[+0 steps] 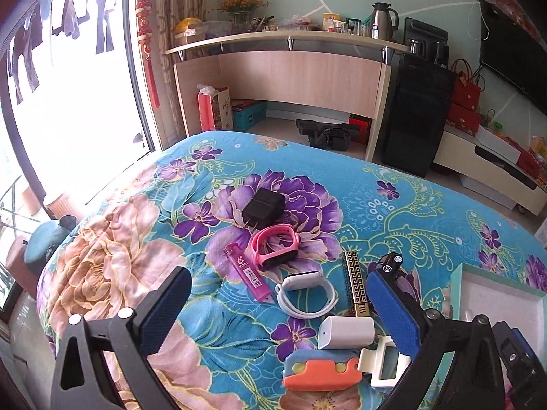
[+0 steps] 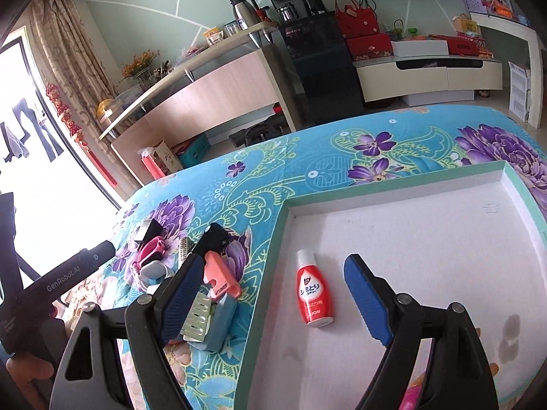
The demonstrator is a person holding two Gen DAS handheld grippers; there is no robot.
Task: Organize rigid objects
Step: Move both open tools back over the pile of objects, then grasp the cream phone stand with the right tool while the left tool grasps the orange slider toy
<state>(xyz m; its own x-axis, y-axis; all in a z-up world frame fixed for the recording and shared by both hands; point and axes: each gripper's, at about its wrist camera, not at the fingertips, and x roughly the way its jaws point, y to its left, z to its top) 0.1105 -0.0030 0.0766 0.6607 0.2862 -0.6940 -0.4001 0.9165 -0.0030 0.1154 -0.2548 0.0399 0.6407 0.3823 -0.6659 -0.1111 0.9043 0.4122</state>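
Note:
Small rigid objects lie on a floral bedspread (image 1: 393, 205): a black charger (image 1: 264, 205), a pink watch (image 1: 273, 244), a magenta lighter (image 1: 247, 271), a white watch (image 1: 306, 292), a gold-black bar (image 1: 355, 283), a white power block (image 1: 345, 332) and an orange-blue case (image 1: 321, 369). My left gripper (image 1: 280, 304) is open above them. My right gripper (image 2: 273, 294) is open and empty over the white tray (image 2: 427, 239), beside a red bottle (image 2: 312, 299) lying in it. The pile also shows in the right wrist view (image 2: 191, 273).
The tray's corner (image 1: 492, 294) lies at the right of the pile. Beyond the bed stand a wooden desk (image 1: 290, 75), a black cabinet (image 1: 413, 112) and a low TV stand (image 2: 427, 71). A bright window (image 1: 68, 102) is on the left.

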